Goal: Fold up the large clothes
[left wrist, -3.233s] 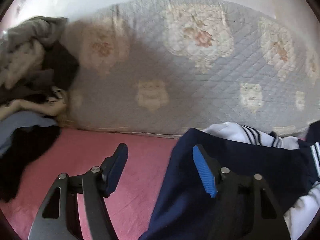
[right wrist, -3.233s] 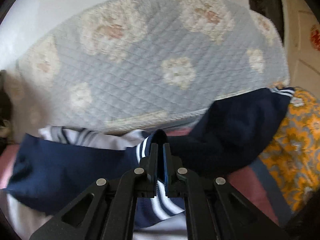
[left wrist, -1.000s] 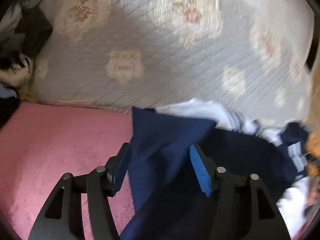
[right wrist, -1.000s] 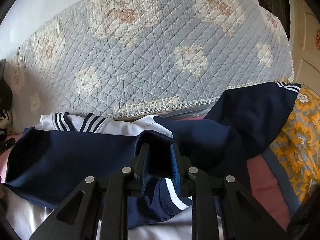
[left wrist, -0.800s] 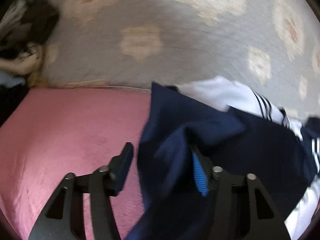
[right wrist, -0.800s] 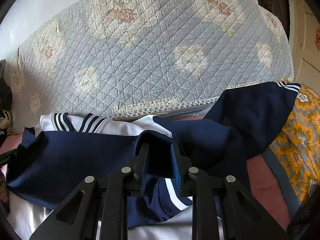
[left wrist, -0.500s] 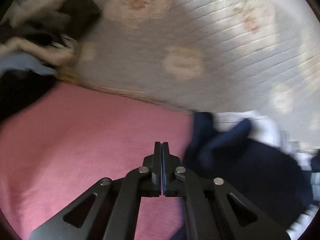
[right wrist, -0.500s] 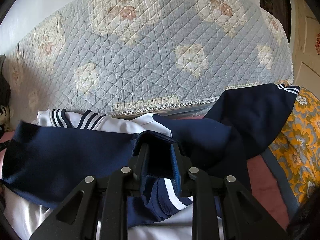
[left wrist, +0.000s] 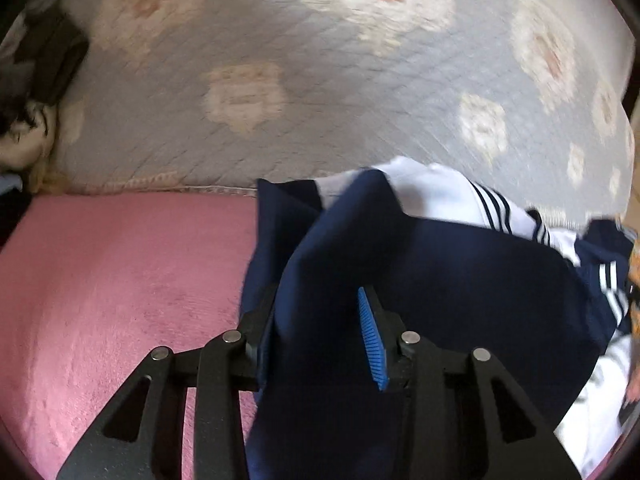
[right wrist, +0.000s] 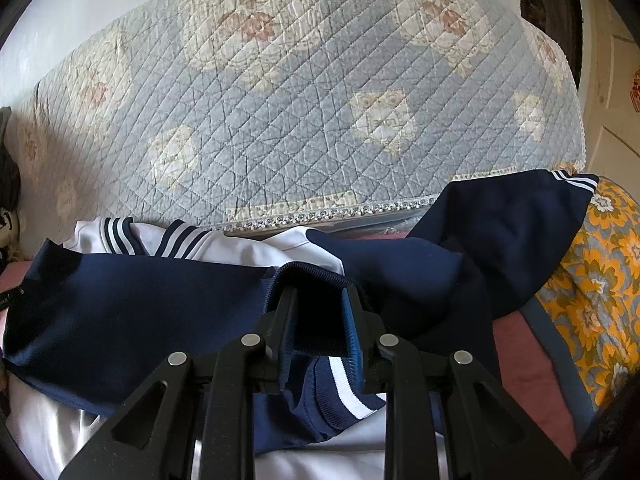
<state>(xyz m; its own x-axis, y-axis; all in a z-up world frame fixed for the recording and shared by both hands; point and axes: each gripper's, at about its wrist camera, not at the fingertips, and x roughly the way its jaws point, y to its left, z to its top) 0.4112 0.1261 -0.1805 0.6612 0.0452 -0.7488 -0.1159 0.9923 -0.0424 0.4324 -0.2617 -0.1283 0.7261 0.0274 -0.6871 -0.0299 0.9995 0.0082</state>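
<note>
My left gripper (left wrist: 316,336) stands partly open around a raised fold of the navy-and-white jacket (left wrist: 460,280), and my right gripper (right wrist: 320,328) is likewise parted around its ribbed hem (right wrist: 308,276), neither visibly pinching. If I lift now, I judge the slick cloth could slide out and the fold collapse. The jacket lies on the pink cover (left wrist: 120,272), with a quilted blue backrest (right wrist: 304,112) at twelve o'clock and orange floral fabric (right wrist: 600,280) at three.
</note>
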